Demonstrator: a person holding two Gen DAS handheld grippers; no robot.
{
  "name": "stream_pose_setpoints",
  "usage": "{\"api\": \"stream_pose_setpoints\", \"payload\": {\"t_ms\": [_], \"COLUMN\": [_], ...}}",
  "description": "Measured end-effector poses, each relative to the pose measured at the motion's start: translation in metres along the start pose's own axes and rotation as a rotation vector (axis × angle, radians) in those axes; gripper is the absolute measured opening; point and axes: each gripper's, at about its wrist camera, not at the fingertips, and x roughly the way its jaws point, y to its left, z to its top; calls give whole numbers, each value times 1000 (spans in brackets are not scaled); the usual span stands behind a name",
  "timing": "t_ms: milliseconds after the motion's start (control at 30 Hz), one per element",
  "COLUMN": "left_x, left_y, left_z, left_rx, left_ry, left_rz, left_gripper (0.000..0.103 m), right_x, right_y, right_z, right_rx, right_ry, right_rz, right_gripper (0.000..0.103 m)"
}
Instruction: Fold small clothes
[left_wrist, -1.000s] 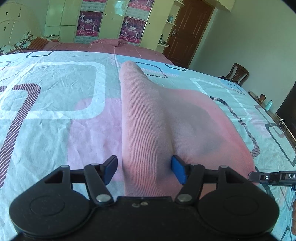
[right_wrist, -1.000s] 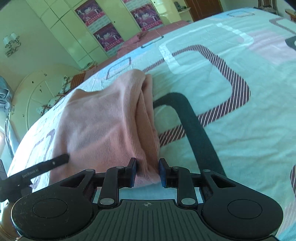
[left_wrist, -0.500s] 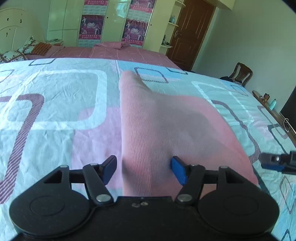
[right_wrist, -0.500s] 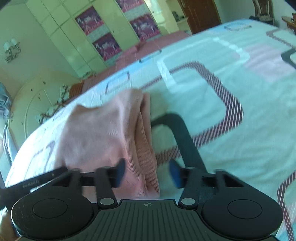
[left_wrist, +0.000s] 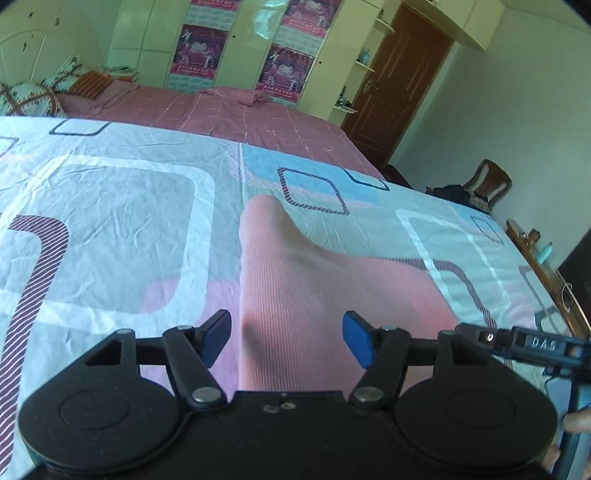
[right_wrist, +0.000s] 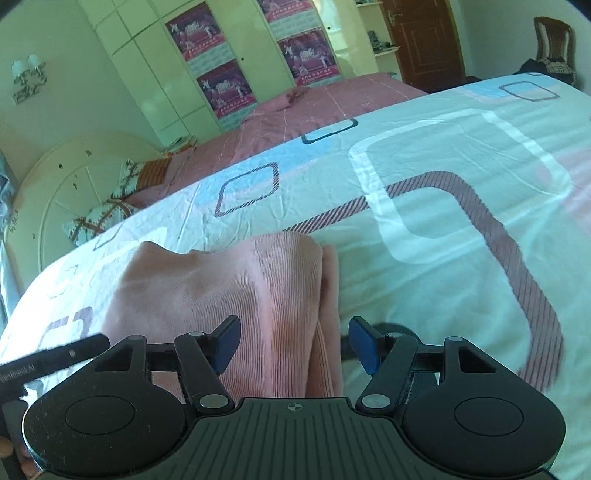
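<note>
A pink ribbed garment (left_wrist: 317, 291) lies folded on the patterned bedsheet (left_wrist: 110, 221). It also shows in the right wrist view (right_wrist: 229, 291), with a folded edge along its right side. My left gripper (left_wrist: 286, 341) is open above the garment's near left part, jaws wide apart, holding nothing. My right gripper (right_wrist: 295, 345) is open above the garment's near right edge, jaws wide apart, holding nothing. The right gripper's tip (left_wrist: 524, 343) shows at the right in the left wrist view.
A second bed with a pink cover (left_wrist: 240, 114) lies beyond the sheet. Wardrobes with posters (left_wrist: 236, 48) and a brown door (left_wrist: 399, 81) stand at the back. A wooden chair (left_wrist: 487, 184) stands at the right. Pillows (right_wrist: 107, 218) lie by the headboard.
My right gripper was shut on the garment's edge, then opened and let it go. Both grippers have drawn back and lifted a little. The garment stays on the sheet.
</note>
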Motion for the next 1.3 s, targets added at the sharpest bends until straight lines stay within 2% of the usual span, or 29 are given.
{"api": "stream_pose_setpoints", "payload": {"t_ms": [200,233,267,300,400,467,500,533,567,600,667,733,833,867,900,933,967,1000,1033,1067,1133,1200,1300], "left_x": [34,40,45,50,59,62,65,68,73,75,73,69,61,59,56,53,49,45,42,40,42,46,55], "left_y": [18,19,21,22,24,22,21,20,20,21,20,19,17,17,15,15,15,15,16,16,16,16,12], "left_z": [16,17,17,18,17,17,17,16,16,15,16,17,19,19,19,18,16,14,12,11,9,8,5], "left_rx": [-90,-96,-99,-102,-118,-111,-100,-83,-70,-70,-59,-50,-64,-63,-62,-64,-66,-64,-59,-54,-48,-49,-30], "left_ry": [30,37,45,51,49,31,27,26,30,32,29,28,20,16,12,10,7,4,0,-2,0,6,11], "left_rz": [-26,-29,-32,-36,-36,-28,-14,7,21,20,18,18,10,11,13,11,6,4,3,3,4,11,30], "left_gripper": [58,57,54,51,44,43,42,42,43,44,45,45,44,44,44,44,45,45,45,45,46,48,48], "right_x": [36,40,44,49,56,46,42,45,56,67,67,55,31,26,23,25,28,32,33,36,43,51,56], "right_y": [-11,-12,-14,-14,-15,-12,-10,-10,-15,-24,-27,-25,-21,-16,-11,-5,-3,-1,-1,-2,-2,-3,0], "right_z": [22,24,26,29,29,28,26,24,21,19,15,16,23,25,27,28,27,27,24,21,18,15,14], "right_rx": [67,78,81,82,82,43,7,-31,-52,-26,-38,-35,2,-11,-27,-38,-39,-31,-23,-15,-3,10,-17], "right_ry": [4,4,3,16,27,-39,-86,-101,-70,-9,-11,-56,-126,-136,-133,-111,-93,-88,-89,-73,-35,3,6], "right_rz": [3,5,3,1,-2,-33,-83,-153,-228,-213,-199,-222,-160,-138,-116,-96,-89,-90,-81,-68,-48,-36,-49], "right_gripper": [64,55,39,14,14,12,8,0,0,0,0,0,0,1,10,43,63,80,79,77,32,30,15]}}
